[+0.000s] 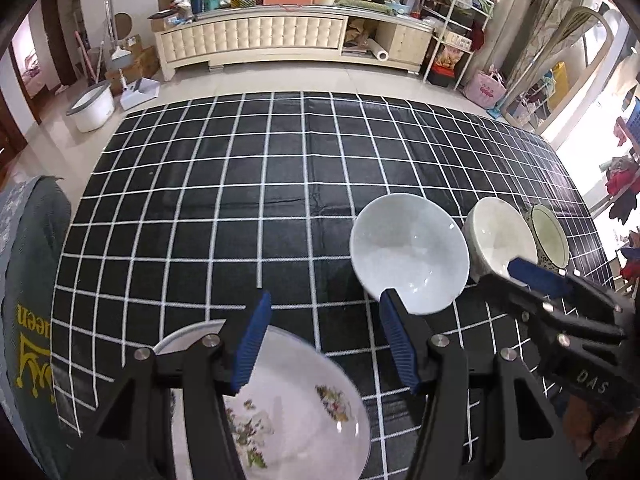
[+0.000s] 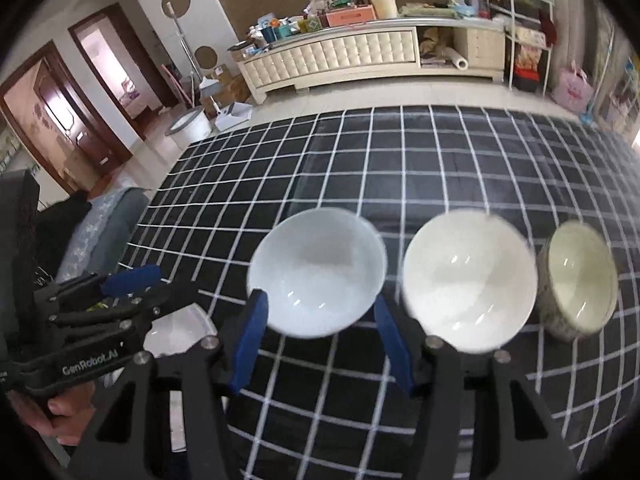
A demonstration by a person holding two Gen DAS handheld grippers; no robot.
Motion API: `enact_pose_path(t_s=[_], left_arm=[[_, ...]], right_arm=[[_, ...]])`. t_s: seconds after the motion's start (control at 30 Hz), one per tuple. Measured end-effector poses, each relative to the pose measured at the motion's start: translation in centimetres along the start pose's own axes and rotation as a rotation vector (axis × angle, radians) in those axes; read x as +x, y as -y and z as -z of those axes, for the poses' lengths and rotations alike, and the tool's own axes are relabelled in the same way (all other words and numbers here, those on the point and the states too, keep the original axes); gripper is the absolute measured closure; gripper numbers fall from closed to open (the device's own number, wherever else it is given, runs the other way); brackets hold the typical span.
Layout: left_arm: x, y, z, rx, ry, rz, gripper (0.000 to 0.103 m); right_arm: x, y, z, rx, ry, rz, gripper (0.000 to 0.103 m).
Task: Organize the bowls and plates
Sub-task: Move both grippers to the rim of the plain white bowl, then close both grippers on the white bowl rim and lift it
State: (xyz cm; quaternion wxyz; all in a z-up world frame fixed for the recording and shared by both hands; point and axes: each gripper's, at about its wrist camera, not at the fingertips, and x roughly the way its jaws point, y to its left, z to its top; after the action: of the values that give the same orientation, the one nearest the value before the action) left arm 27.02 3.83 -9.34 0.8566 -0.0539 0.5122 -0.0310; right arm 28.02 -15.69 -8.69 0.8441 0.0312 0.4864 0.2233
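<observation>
Nearest: my left gripper (image 1: 320, 340), jaws parted and empty, over the floral plate (image 1: 304, 408). My right gripper (image 2: 316, 344), also empty, straddles the white bowl (image 2: 316, 272). Farther right: cream bowl (image 2: 468, 280), patterned bowl (image 2: 580, 280). Nothing stacked yet. Only the left view shows the plate's flowers.

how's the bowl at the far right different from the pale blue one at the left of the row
The patterned bowl has a speckled, decorated outer wall and a greenish-cream inside; the pale blue bowl shows only plain, glossy bluish white. The patterned bowl looks narrower with steeper sides, while the pale blue bowl is wider and shallower. The pale blue bowl lies just ahead of the right claw; the patterned bowl sits off to its side. Both stand upright and empty on the checked cloth.
</observation>
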Motion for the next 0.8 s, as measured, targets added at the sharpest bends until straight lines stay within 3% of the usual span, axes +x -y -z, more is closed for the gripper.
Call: enact_pose_path(t_s=[0.2, 0.3, 0.37, 0.63, 0.8], left_arm=[[1.8, 1.5, -1.3, 0.036, -0.017, 0.030, 0.051], [3.1, 1.9, -1.8, 0.037, -0.031, 0.041, 0.057], [3.7, 1.8, -2.0, 0.031, -0.044, 0.043, 0.069], [6.5, 1.1, -2.4, 0.005, -0.097, 0.032, 0.084], [7.5, 1.1, -2.3, -0.011, -0.127, 0.047, 0.087]], right_arm=[[1.6, 0.4, -1.7, -0.109, -0.028, 0.038, 0.051], [2.8, 0.5, -2.0, -0.172, -0.059, 0.055, 0.057], [3.7, 0.7, -2.2, -0.204, -0.084, 0.058, 0.061], [5.9, 1.7, -3.3, -0.258, -0.143, 0.083, 0.063], [7.4, 2.0, -3.4, -0.274, -0.199, 0.090, 0.077]])
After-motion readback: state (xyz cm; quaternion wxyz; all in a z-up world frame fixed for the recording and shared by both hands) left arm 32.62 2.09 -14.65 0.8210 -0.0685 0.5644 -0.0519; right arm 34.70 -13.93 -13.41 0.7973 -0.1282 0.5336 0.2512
